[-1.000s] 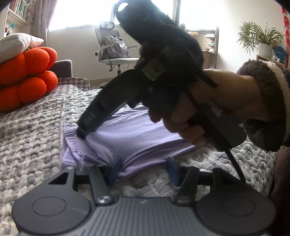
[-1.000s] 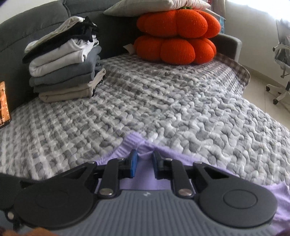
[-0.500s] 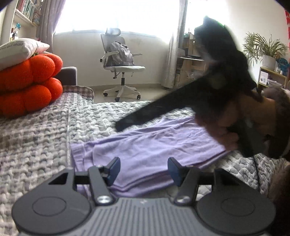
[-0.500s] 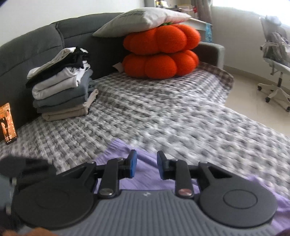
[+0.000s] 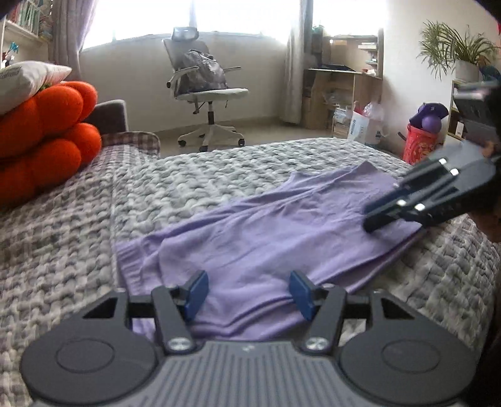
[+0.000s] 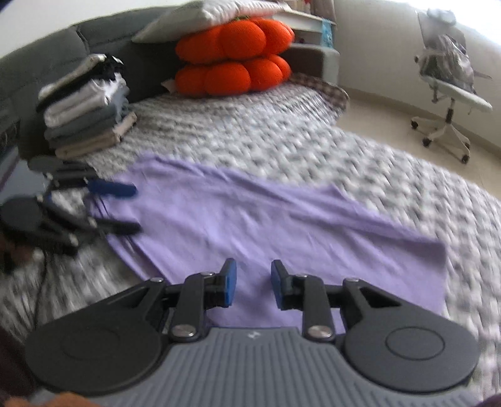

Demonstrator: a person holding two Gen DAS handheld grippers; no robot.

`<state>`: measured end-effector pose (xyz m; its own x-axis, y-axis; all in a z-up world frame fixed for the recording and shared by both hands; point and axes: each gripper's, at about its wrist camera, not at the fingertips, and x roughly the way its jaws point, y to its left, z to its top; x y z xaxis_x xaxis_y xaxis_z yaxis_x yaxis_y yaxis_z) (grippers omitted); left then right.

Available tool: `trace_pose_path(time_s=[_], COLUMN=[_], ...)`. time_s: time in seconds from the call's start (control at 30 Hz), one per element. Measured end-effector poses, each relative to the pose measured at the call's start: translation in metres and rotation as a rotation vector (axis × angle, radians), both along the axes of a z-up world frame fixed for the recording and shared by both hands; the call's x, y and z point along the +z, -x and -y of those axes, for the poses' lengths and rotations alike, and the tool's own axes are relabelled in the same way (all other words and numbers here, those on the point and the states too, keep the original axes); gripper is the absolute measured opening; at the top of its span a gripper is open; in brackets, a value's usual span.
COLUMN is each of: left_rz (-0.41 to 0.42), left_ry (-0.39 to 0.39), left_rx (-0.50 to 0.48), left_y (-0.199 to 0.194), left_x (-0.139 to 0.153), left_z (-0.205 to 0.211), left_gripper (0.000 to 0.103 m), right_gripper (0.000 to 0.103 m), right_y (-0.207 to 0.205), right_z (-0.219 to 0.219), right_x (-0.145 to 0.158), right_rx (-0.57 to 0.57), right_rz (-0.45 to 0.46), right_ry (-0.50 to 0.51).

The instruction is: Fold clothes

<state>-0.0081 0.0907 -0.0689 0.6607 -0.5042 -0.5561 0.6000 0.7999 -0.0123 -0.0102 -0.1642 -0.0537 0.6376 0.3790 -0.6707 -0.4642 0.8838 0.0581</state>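
A sofa point(image 6: 37, 72) with a grey-and-white knit cover point(image 5: 219, 175) fills most of both views. The cover takes the whole lower half of the left wrist view and the middle band of the right wrist view. On it lies the cloth point(image 5: 266, 238) — lilac, spread flat in a long strip with a few soft creases, running from lower left to right of centre in the left wrist view and across the middle of the right wrist view point(image 6: 250, 219).

At the upper centre of the right wrist view sits an orange cushion point(image 6: 231, 59) with a pale pillow point(image 6: 213, 12) on top. A stack of folded clothes point(image 6: 87, 109) stands at the upper left, against the sofa back. An office chair point(image 5: 203, 94) is on the floor at upper centre of the left wrist view.

The left tongs point(image 5: 247, 292) are at bottom centre, jaws wide and opening — the cloth's near edge lies between the pads, not pinched. The right tongs point(image 6: 250, 285) are at bottom centre of their view, jaws partly apart over the cloth, gripping nothing; they also show at the right edge of the left wrist view point(image 5: 375, 219), tips over the cloth's far end.
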Motion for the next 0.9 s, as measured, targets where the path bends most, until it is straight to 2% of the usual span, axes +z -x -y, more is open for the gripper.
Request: trace_pose_path(time_s=[0.1,0.33,0.53,0.67,0.9], left_rz=[-0.021,0.005,0.015,0.026,-0.009], left_ry=[0.037,0.016,0.046,0.087,0.057], left_rx=[0.018,0.018,0.040,0.037,0.053], left_y=[0.002,0.014,0.020,0.016,-0.014], left_x=[-0.003,-0.003,0.014,0.026,0.020], left_z=[-0.012,-0.016,-0.023,-0.021,0.005], left_gripper=[0.063,0.063,0.063,0.063,0.060], right_gripper=[0.029,0.029,0.032,0.032,0.032], right_y=[0.011,0.029,0.035,0.027,-0.006], right_z=[0.019,0.052,0.062,0.061,0.051], right_x=[-0.005,-0.005,0.005,0.012,0.010], right_rx=[-0.011,-0.046,-0.091,-0.132,-0.207], right_rz=[0.011,0.013,0.019,0.054,0.073], right_ry=[-0.016,-0.026,-0.063,-0.078,-0.069])
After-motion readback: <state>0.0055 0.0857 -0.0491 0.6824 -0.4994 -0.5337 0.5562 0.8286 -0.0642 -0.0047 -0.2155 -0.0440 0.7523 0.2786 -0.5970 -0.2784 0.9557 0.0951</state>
